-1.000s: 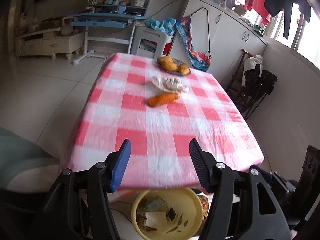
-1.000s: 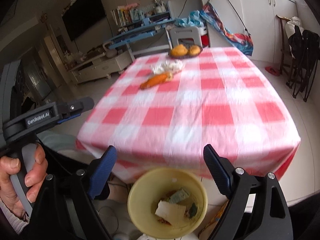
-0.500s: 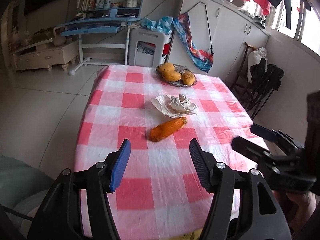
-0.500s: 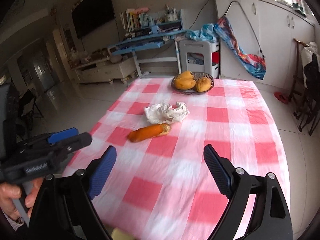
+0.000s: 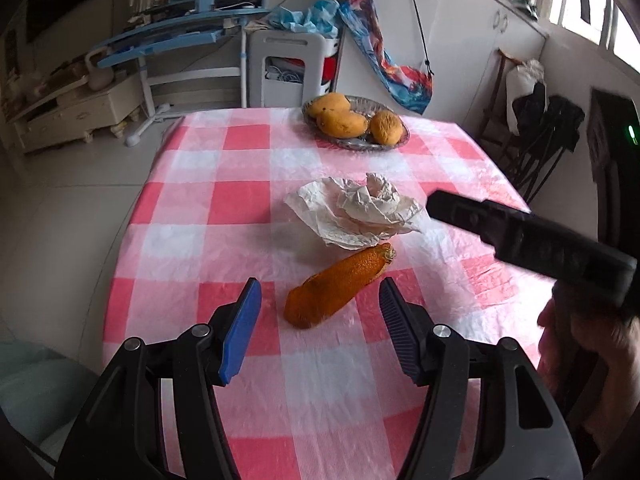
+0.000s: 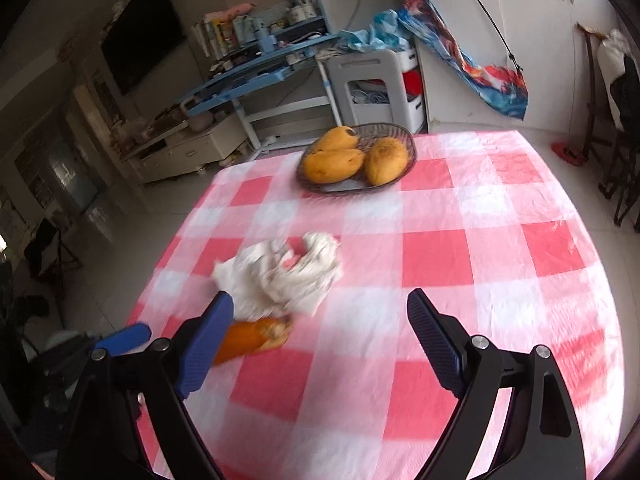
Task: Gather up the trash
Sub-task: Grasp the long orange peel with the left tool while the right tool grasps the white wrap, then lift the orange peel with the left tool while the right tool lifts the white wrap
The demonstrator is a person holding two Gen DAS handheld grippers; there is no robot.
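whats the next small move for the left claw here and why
Probably ease the left claw forward and down over the orange peel strip, then close. The peel lies loose on the red-and-white checked tablecloth, just ahead of the open, empty jaws and roughly centred between them. The crumpled white paper sits farther back, touching the peel's far end.

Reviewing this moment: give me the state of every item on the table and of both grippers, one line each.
left gripper: open, empty, orange peel just ahead of its fingers.
right gripper: open wide, empty, above the cloth.
orange peel: lying flat on the tablecloth, untouched.
crumpled paper: wadded, beside the peel's far end.
fruit dish: upright, holding three mangoes.
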